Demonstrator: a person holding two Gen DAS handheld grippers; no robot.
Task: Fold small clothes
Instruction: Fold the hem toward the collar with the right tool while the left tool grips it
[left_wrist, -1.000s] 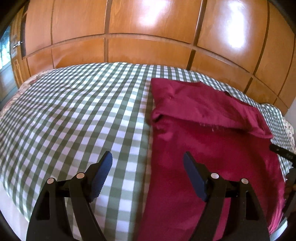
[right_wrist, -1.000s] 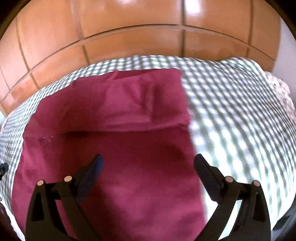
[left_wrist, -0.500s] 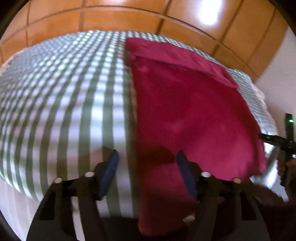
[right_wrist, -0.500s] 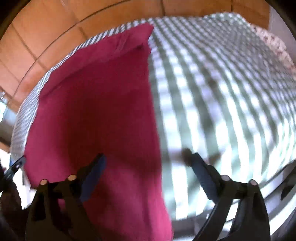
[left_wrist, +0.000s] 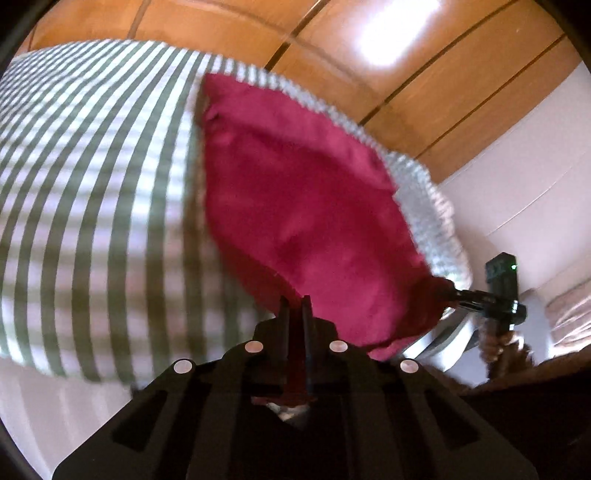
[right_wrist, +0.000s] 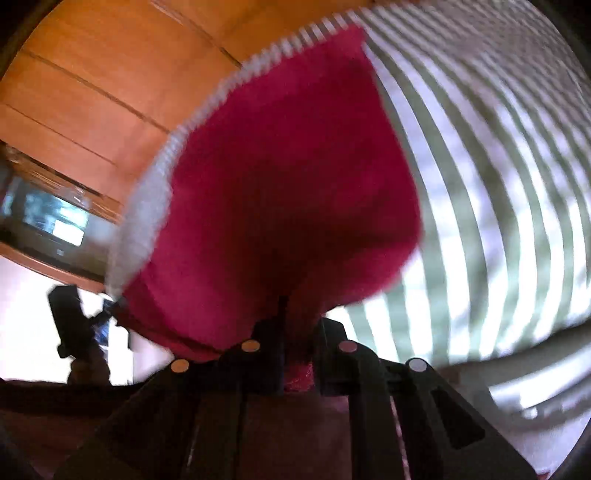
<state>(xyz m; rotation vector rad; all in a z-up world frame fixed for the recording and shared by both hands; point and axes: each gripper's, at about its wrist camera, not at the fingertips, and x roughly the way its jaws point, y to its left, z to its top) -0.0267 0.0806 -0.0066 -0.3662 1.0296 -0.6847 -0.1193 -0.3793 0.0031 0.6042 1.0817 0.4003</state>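
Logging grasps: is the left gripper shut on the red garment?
Shut: the left gripper pinches the red garment at its near edge.

Both wrist fisheyes look close along closed black fingers across the green-and-white checked bedcover (left_wrist: 92, 184) toward glossy wooden panels (right_wrist: 92, 74); each shares the crimson cloth garment (left_wrist: 303, 206), mid-frame, and glimpses the opposite gripper at the frame's edge.

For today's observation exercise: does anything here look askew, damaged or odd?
Nothing looks damaged. The red garment sits askew only because the left gripper and right gripper have each pinched its near edge, jaws shut, above the checked bedsheet. Motion blur hides details.
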